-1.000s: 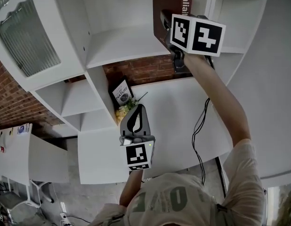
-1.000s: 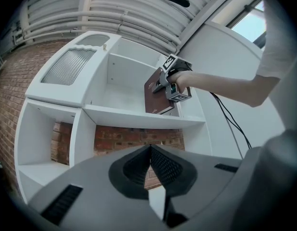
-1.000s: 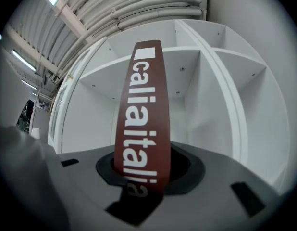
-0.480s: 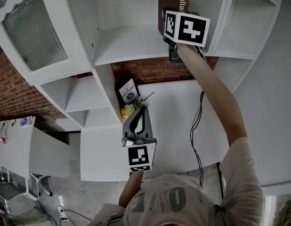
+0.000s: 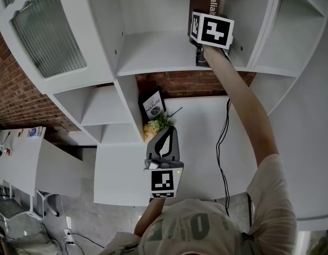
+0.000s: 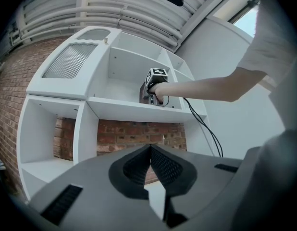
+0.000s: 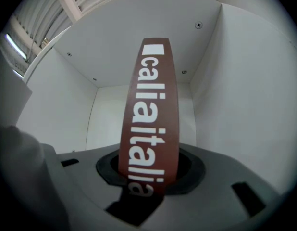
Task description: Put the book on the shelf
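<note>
White shelving (image 5: 153, 57) of open compartments stands against a red-brick wall (image 5: 174, 84), with a white tabletop (image 5: 206, 137) below it and a cabinet door of ribbed glass (image 5: 47, 31) at the far left. The right gripper (image 7: 148, 172) is raised at arm's length into an upper compartment, its jaws clamped on the lower part of a dark brown book (image 7: 151, 109) whose spine carries large white lettering. That book rises upright straight ahead of the gripper, leaning slightly, with the compartment's right wall just beside it and the back panel behind; whether its lower edge touches the shelf board cannot be told. A black cable (image 5: 223, 132) hangs from this gripper along the person's bare forearm. The left gripper (image 6: 150, 150) hangs low above the tabletop, well apart from the right one, its jaws pressed together with nothing between them. Just ahead of its tips, in a lower compartment, a small dark booklet with a white cover label (image 5: 154, 105) leans upright behind a sprig of green and yellow plant (image 5: 158, 124).
</note>
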A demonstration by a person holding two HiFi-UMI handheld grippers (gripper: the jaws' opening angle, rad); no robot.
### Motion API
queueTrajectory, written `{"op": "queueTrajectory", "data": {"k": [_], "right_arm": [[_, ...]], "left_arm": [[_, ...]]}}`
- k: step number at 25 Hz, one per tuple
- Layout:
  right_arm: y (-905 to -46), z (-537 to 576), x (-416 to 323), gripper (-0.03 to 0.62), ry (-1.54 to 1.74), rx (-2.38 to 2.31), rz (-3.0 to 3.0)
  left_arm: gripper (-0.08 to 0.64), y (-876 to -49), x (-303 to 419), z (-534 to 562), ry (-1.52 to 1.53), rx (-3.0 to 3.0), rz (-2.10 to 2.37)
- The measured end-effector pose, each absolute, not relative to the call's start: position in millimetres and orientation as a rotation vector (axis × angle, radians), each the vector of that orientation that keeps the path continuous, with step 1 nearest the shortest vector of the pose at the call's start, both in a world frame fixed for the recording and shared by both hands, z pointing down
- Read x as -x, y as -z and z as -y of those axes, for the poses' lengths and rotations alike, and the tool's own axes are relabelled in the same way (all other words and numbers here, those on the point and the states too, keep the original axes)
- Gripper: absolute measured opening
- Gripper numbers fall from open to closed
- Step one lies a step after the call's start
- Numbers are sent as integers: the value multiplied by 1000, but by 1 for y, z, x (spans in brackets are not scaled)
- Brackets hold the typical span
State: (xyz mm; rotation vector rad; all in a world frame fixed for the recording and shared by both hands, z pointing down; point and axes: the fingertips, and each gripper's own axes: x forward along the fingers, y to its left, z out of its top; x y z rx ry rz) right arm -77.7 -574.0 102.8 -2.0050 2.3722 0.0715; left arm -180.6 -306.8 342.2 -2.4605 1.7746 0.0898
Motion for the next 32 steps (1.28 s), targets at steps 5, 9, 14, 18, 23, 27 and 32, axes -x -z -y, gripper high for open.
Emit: {"op": "queueTrajectory", "data": {"k": [5,9,14,18,23,27,32], "right_arm": [[-98,581,82,153,-101,1990,-2373],[-99,589,84,153,-100,1996,-2370],[-97,589,84,152,-106,1985,-2363],[-100,590,83,153,-67,1973,-2364],[-91,585,78,196,-127,1937,-2343],[-80,573,79,215,-192,1885,-2377],[-63,544,83,222,-275,1810,-2387]], "left_arm": [[12,-344,180,312,-84,2467,-1771],[12,-344,177,315,-86,2468,-1768],[12,-344,179,318,-80,2457,-1776],[12,-343,178,316,-82,2454,-1775],[12,-338,178,313,-99,2446,-1773],[12,-338,169,312,-93,2458,-1755],[12,-328,152,305,-136,2457,-1698]]}}
